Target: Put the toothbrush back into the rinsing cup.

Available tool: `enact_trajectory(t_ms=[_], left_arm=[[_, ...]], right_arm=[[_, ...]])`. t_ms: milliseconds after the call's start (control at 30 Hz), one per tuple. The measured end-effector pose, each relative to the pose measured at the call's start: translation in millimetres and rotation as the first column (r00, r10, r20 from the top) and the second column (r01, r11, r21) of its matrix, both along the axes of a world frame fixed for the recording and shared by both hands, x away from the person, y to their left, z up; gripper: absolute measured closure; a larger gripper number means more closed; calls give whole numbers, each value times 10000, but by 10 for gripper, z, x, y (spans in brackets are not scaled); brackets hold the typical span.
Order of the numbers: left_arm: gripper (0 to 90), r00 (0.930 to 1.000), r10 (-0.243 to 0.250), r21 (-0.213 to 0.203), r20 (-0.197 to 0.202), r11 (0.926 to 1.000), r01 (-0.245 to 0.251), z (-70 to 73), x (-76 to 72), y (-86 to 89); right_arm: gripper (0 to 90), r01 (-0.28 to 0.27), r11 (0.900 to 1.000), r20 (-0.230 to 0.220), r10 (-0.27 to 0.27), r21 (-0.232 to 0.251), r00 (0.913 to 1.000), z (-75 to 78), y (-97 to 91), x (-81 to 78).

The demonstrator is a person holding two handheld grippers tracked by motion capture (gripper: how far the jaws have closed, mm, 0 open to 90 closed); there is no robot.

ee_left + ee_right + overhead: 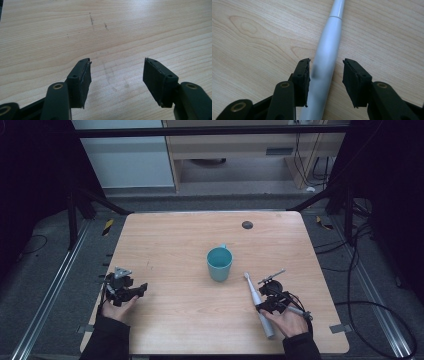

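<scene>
From above, the wooden worktop (200,245) carries a teal mug (219,263) standing upright near its middle, with its handle turned toward the far edge. A dark round spot (247,225) sits on the far part of the worktop, well apart from the mug. Right of the mug and nearer the person lies a white electric toothbrush (259,304), flat on the wood, brush head pointing toward the mug, handle end toward the near edge. The right claw (270,301) is down at the toothbrush handle, the person's right hand (290,322) behind it. Over on the left side, the left claw (131,291) sits low over bare wood, held by the left hand (116,310), well apart from the mug.

Over to the left gripper view: the left claw (117,71) is spread wide, and between the jaws there's plain wood grain with a few dark scuff marks (92,20) farther out.

And the right gripper view: the right claw (325,75) is spread, straddling the toothbrush (324,62) handle. The left jaw's pad looks right up against the handle, while the right jaw stands off it with wood showing in the gap. Not pinching it.
</scene>
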State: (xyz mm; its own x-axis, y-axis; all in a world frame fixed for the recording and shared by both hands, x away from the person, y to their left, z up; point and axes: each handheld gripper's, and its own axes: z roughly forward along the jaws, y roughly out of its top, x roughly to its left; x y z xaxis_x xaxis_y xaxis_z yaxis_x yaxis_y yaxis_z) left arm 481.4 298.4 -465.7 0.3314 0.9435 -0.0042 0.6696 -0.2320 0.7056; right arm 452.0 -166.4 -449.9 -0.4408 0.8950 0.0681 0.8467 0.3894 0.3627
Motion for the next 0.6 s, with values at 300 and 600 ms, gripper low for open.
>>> enact_trajectory(t_ms=[300, 600], left_arm=[[390, 10000, -11, 4, -16, 10000, 11, -2, 1, -1], [390, 10000, -17, 20, -29, 10000, 17, -5, 3, -3]], right_arm=[[579, -58, 10000, -332, 58, 13, 9994, -67, 20, 29], [590, -25, 10000, -534, 23, -41, 9986, -107, 30, 48]])
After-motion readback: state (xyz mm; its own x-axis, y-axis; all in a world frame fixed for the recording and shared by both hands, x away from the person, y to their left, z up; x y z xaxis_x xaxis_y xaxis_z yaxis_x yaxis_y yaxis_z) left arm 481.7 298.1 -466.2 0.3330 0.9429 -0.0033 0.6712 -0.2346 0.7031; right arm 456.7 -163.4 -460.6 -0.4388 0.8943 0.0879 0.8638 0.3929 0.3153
